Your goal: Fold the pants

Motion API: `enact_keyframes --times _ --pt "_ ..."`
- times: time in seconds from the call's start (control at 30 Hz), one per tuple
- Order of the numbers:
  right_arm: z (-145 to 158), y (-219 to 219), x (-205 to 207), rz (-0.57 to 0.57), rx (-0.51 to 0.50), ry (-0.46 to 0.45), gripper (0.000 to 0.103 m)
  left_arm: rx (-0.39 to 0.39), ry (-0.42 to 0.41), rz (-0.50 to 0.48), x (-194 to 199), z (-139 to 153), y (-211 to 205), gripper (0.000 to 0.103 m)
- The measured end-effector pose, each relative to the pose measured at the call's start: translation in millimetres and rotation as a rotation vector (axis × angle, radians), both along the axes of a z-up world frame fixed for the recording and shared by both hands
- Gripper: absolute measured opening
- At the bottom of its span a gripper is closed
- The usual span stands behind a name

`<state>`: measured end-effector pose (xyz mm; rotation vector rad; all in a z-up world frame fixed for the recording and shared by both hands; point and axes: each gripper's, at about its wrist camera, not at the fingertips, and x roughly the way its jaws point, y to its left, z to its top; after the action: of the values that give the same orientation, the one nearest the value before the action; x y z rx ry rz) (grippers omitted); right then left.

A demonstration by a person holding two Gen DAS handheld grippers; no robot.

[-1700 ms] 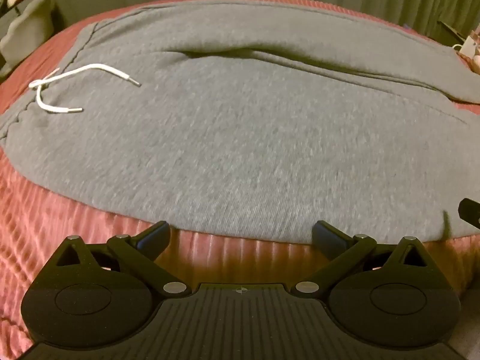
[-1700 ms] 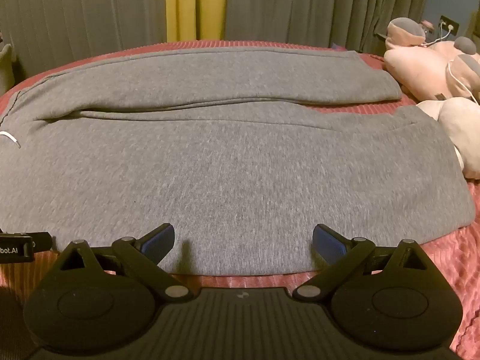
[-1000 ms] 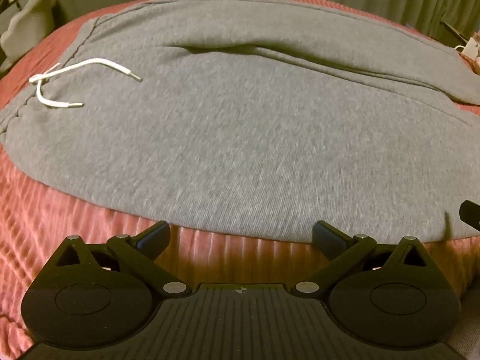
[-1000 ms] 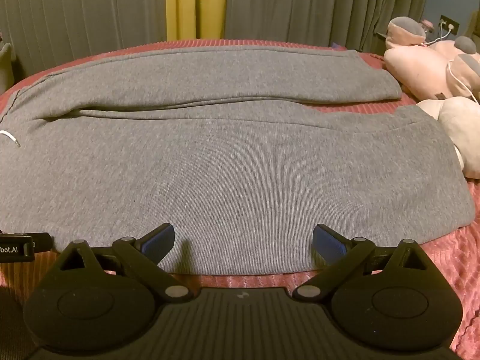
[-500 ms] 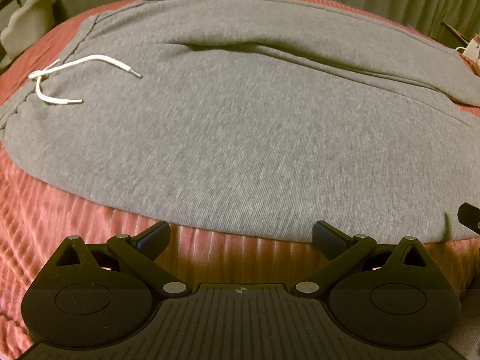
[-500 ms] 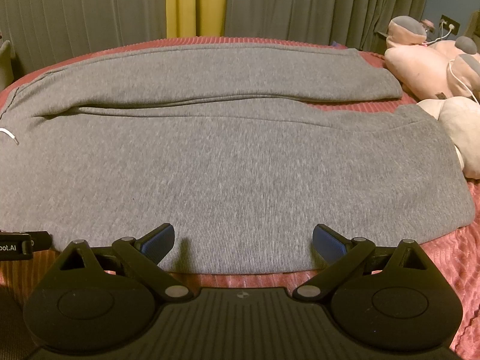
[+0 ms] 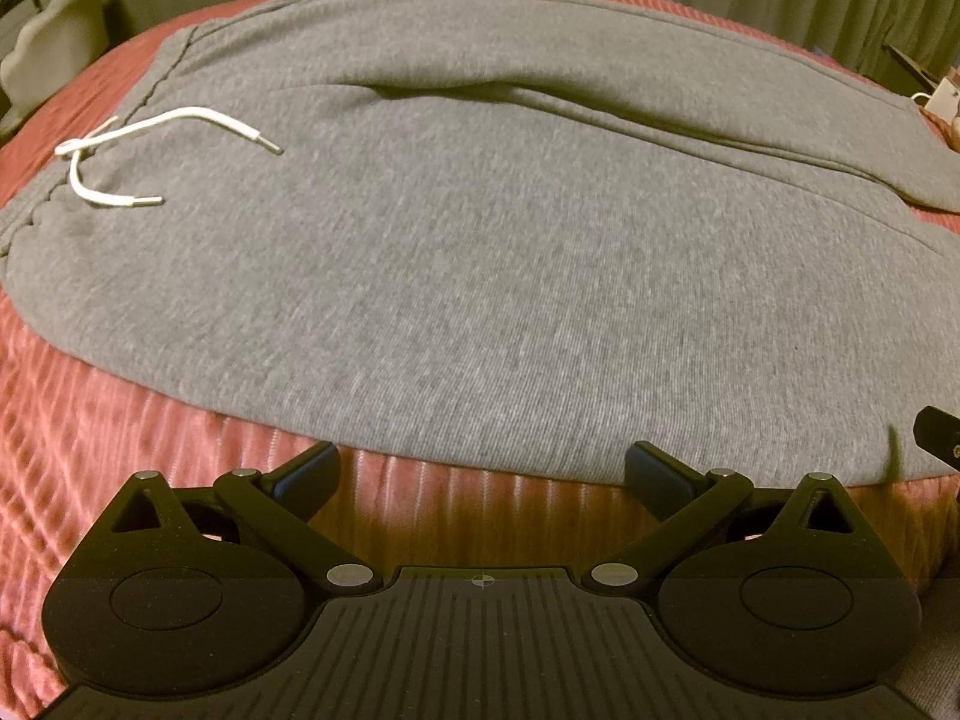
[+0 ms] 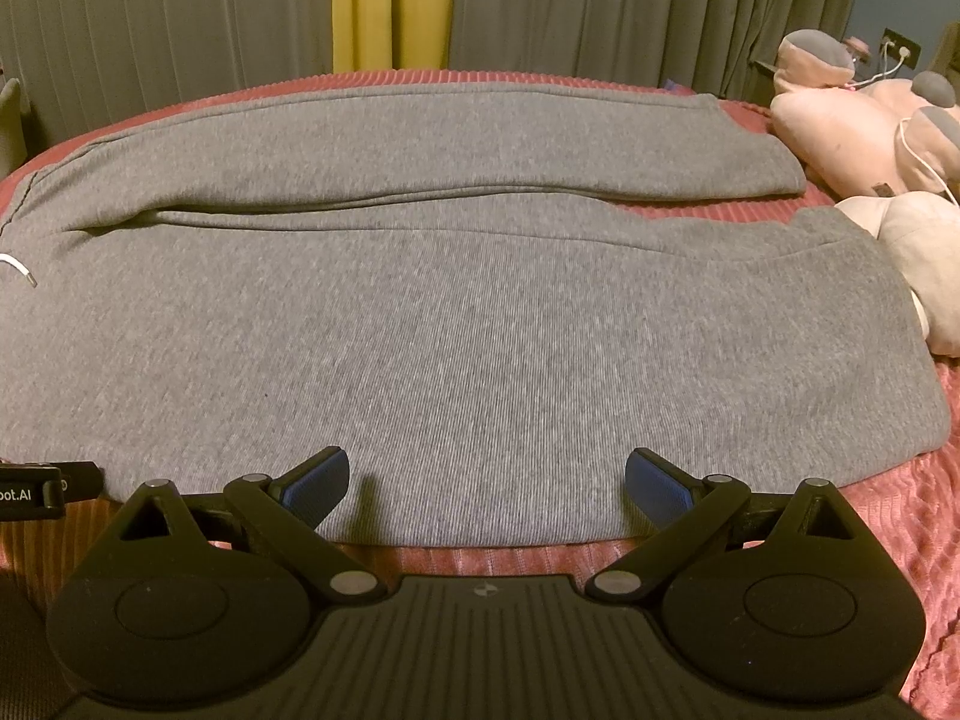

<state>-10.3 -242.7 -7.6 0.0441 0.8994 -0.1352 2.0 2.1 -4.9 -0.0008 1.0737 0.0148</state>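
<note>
Pants [image 8: 468,330]: one grey pair, two legs
Drawstring [image 7: 144,132]: one, two loose ends
Bed [image 7: 120,420]: one, red ribbed cover
Claws: two, left claw [image 7: 480,474], right claw [image 8: 486,480]
Plush toys [image 8: 852,132]: number cannot be told
Yellow curtain strip [image 8: 393,6]: one

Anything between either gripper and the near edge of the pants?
Nothing visible. Both the left gripper and right gripper are open just short of the grey pants, with only bare red bedspread between. The plush toys sit off to the right.
</note>
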Motion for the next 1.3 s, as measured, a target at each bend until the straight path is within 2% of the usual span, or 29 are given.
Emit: enact_keyframes --times 1.3 --pt "-1.4 0.6 -1.5 0.002 -0.006 0.009 0.099 -0.006 0.008 0.003 -0.5 -3.3 -1.1 0.103"
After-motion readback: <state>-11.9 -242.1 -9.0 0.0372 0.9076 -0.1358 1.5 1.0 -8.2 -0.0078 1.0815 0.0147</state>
